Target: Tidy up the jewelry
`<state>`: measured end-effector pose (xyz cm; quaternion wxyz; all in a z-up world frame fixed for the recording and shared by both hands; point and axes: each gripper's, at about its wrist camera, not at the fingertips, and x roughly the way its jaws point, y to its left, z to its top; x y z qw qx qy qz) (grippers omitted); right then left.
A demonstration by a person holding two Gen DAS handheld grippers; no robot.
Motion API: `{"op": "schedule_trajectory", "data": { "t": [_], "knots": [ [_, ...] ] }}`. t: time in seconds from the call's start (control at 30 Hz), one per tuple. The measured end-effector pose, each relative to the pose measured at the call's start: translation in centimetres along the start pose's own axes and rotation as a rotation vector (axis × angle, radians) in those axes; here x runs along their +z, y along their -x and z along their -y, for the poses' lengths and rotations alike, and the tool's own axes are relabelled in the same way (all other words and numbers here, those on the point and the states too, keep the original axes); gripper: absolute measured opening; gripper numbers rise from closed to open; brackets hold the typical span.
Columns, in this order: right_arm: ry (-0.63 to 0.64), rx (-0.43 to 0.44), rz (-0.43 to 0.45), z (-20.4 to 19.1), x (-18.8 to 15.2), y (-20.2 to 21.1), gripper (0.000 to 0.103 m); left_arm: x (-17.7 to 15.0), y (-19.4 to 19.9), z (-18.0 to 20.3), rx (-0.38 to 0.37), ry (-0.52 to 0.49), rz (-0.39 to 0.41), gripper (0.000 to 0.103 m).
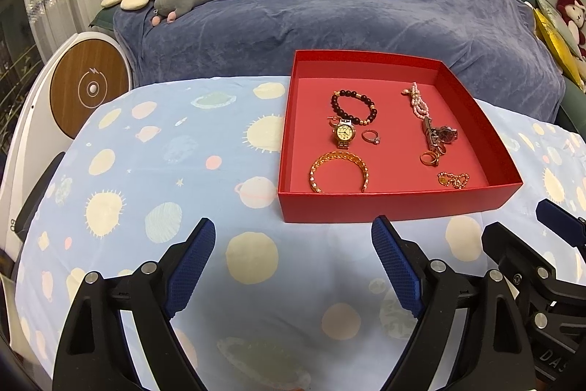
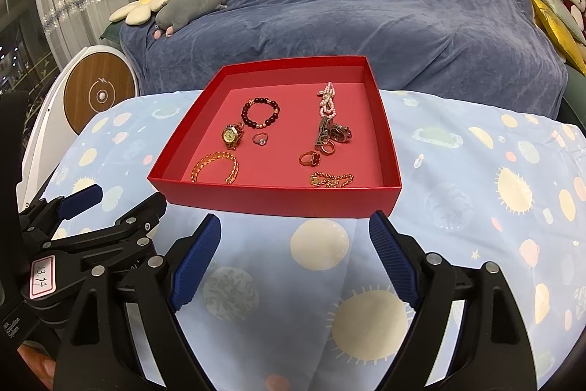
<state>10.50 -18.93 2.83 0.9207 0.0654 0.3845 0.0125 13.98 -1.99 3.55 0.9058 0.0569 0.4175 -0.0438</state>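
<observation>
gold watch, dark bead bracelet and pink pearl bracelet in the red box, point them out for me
gold watch (image 1: 344,133), left wrist view, on its dial
dark bead bracelet (image 1: 335,106), left wrist view, on its left beads
pink pearl bracelet (image 2: 327,101), right wrist view, on its middle strands

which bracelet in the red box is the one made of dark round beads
The dark beaded bracelet at the box's back left, behind the gold watch; the others are gold or pink.

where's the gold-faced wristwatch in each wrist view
Left wrist view: the gold-faced wristwatch lies in the left half of the red cardboard box, right of picture centre.
Right wrist view: the same watch lies near the box's left wall, left of picture centre.
Shared landmark: the dark beaded bracelet just behind the watch, and the small silver ring to its right.
</observation>
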Motion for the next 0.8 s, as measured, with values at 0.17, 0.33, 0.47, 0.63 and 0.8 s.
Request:
{"op": "schedule_trajectory", "data": {
  "t": [0.17, 0.33, 0.47, 0.63, 0.8],
  "knots": [
    [0.002, -0.001, -0.002, -0.05, -0.02, -0.04, 0.081, 0.03, -0.01, 0.01, 0.019, 0.006, -0.005, 0.087],
    [0.011, 0.000, -0.006, -0.35, -0.19, -0.13, 0.081, -0.15, 0.00, -0.08, 0.037, 0.007, -0.002, 0.087],
    [0.012, 0.002, -0.003, -0.46, -0.30, -0.09, 0.082, -0.32, 0.33, -0.17, 0.057, 0.011, 0.025, 0.087],
    [0.000, -0.001, 0.001, -0.27, -0.31, -0.04, 0.087, -0.11, 0.19, -0.26, 0.041, 0.019, 0.008, 0.087],
    [0.009, -0.010, 0.007, -0.28, -0.27, -0.10, 0.089, -0.24, 0.14, -0.22, 0.026, 0.022, 0.008, 0.087]
  ]
}}
